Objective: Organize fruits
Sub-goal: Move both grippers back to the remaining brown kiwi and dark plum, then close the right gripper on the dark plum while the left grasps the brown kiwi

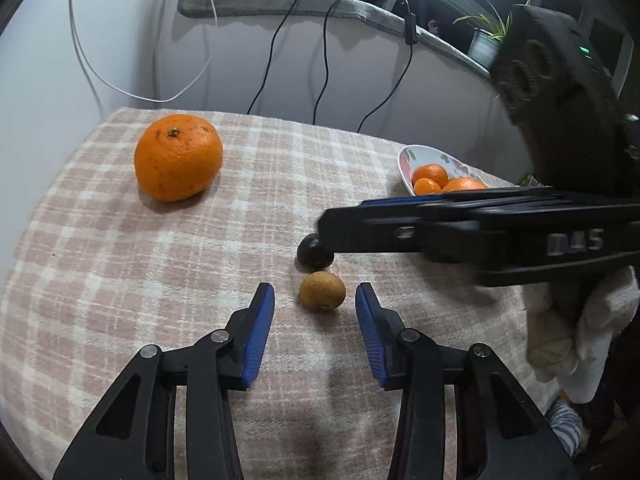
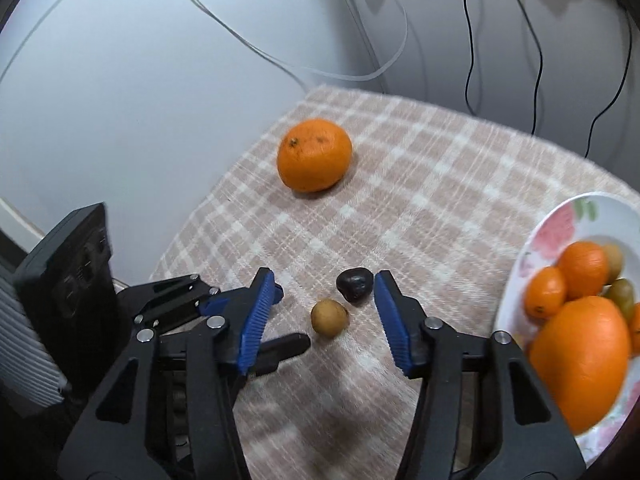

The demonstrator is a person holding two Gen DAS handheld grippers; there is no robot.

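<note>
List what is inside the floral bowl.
The floral bowl holds one large orange, two small oranges, and two greenish fruits. Anything beneath them is covered; the bowl's far side is cut off.

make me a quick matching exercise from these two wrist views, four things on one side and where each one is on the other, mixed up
Things:
1. large orange
2. small tan fruit
3. small dark fruit
4. small oranges

Places:
A. between the left gripper's open fingers, untouched
B. in the flowered bowl
C. alone on the far part of the checked cloth
D. just inside the right gripper's right fingertip

Pairs: 1-C, 2-A, 3-D, 4-B
</note>
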